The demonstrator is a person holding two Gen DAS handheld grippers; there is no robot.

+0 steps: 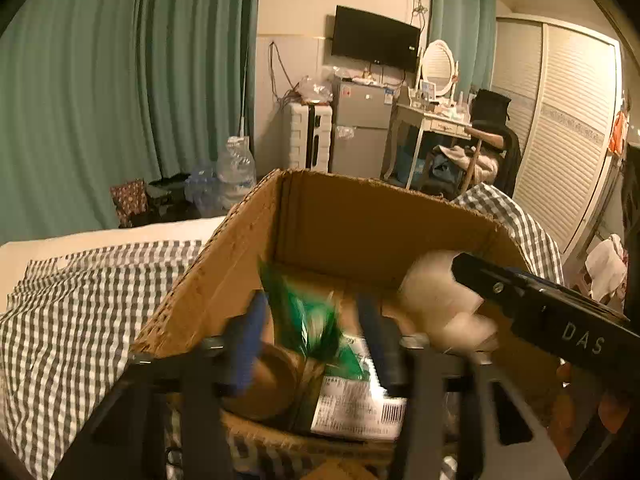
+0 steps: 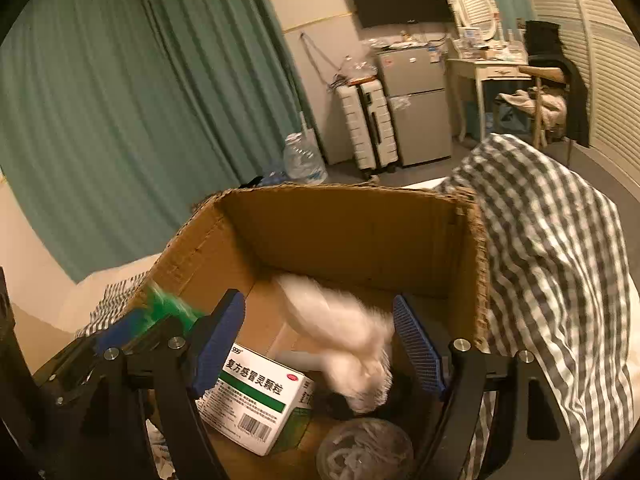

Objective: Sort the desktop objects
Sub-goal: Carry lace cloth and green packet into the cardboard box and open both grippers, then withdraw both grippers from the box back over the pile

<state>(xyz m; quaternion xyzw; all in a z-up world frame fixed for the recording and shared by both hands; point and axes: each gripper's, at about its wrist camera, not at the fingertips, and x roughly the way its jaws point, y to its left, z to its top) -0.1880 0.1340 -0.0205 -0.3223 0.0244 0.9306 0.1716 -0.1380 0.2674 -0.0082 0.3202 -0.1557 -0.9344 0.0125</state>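
Both claws wide over the cardboard box (image 2: 360,232): left claw (image 1: 312,336) around a blurred green packet (image 1: 304,320), right claw (image 2: 320,340) framing a white bundle (image 2: 344,336).

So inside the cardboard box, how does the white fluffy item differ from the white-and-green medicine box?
The white fluffy item is soft and shapeless; the medicine box is rigid and rectangular. The fluffy item is motion-blurred, seemingly mid-air between the open right claw fingers; the medicine box is sharp and lies on the bottom of the cardboard box. The fluffy item is plain; the medicine box carries printed text and a barcode. Both are mostly white and inside the cardboard box.
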